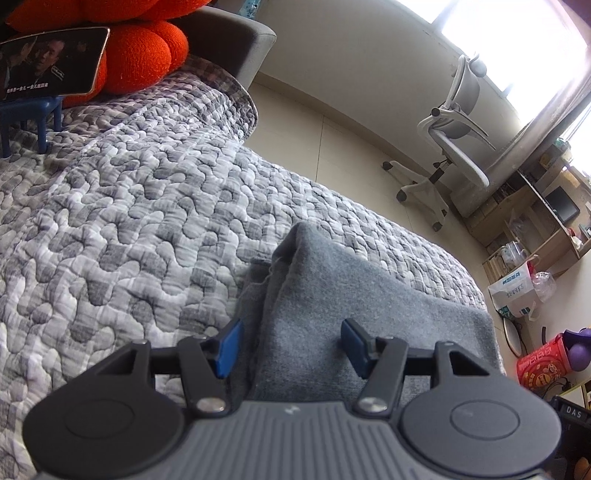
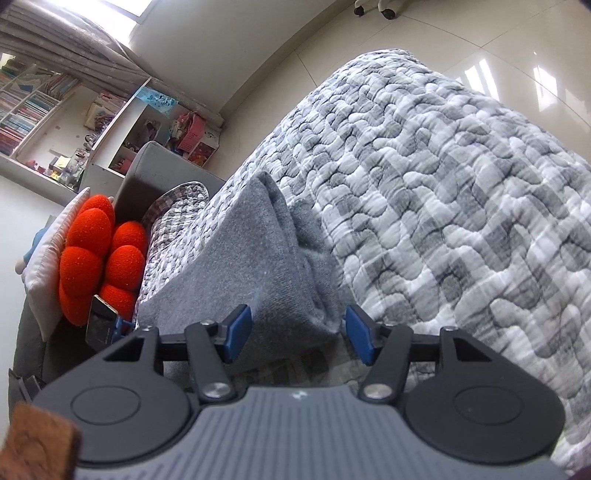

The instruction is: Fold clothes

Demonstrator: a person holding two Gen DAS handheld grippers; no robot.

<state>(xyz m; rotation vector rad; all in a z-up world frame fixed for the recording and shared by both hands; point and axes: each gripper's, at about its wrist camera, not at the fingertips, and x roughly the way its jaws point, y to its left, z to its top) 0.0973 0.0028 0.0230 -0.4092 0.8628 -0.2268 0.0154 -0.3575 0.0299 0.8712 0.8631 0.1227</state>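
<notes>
Grey cloth [image 1: 369, 295], folded into a thick slab with layered edges showing along one side, lies on the quilt [image 1: 129, 203] near the bed's edge, with pale floor [image 1: 332, 140] beyond.

In the left wrist view the left gripper [image 1: 291, 347] hangs over the near end of the cloth with its jaws apart. One blue pad [image 1: 231, 347] sits beside the layered edge, the other over the top face; neither presses the fabric.

In the right wrist view the right gripper [image 2: 299, 338] also stands with jaws apart, a corner of the cloth [image 2: 258, 266] lying between the blue pads [image 2: 358, 338] without being squeezed. Neither gripper has hold of anything.

At the head of the bed an orange cushion [image 2: 99, 258] leans against a grey headboard [image 1: 229, 44], with a phone [image 1: 51, 66] propped on a small blue stand [image 1: 29, 118] in front of it. A desk chair [image 1: 454, 122] stands on the floor by the window [image 1: 517, 29].
</notes>
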